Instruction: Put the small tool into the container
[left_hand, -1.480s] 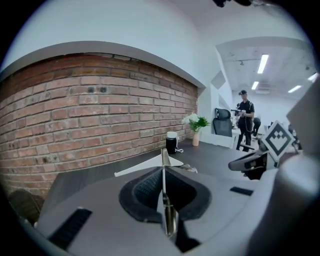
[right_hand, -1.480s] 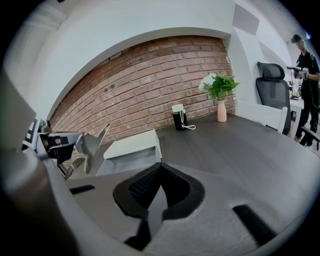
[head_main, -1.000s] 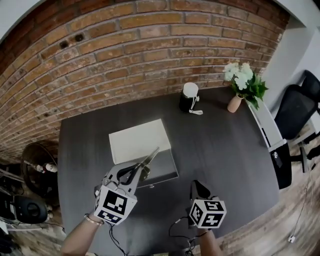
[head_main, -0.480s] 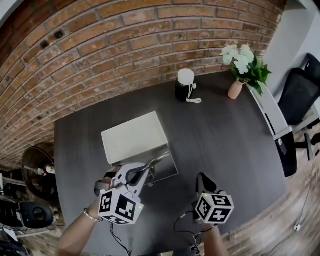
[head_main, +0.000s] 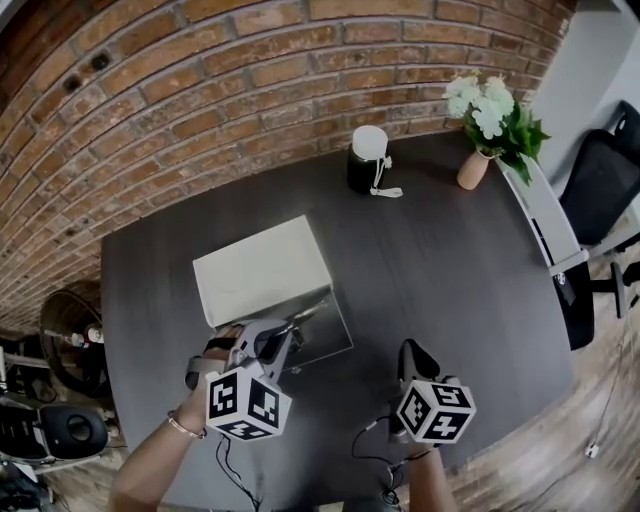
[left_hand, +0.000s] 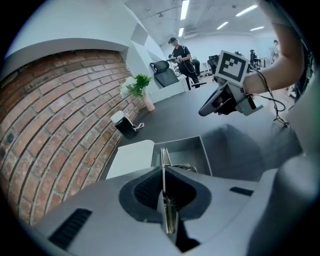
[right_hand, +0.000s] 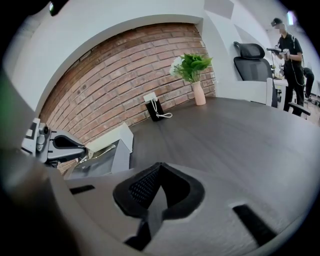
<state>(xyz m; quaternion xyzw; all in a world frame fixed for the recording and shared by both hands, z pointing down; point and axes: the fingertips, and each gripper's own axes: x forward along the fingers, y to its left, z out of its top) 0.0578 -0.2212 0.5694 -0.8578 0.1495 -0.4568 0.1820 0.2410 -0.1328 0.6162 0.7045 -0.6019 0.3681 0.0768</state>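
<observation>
My left gripper (head_main: 272, 343) is shut on a thin metal tool (head_main: 308, 311), seen edge-on between its jaws in the left gripper view (left_hand: 164, 172). The tool's tip reaches over the near left part of the open grey container (head_main: 340, 335), whose inside shows just past the jaws (left_hand: 192, 147). The container's white lid (head_main: 262, 270) lies open on the far side. My right gripper (head_main: 411, 357) hangs over the dark table to the right of the container, shut with nothing in it (right_hand: 159, 169).
On the dark table (head_main: 450, 270), a black-and-white cylinder with a cord (head_main: 367, 160) stands at the back and a vase of flowers (head_main: 470, 165) at the back right. A brick wall runs behind. An office chair (head_main: 605, 180) is right, a fan (head_main: 70, 335) left.
My left gripper has come down toward the container with the tool and rolled, so the tool now points lower into the box. My right gripper has drifted slightly right.
</observation>
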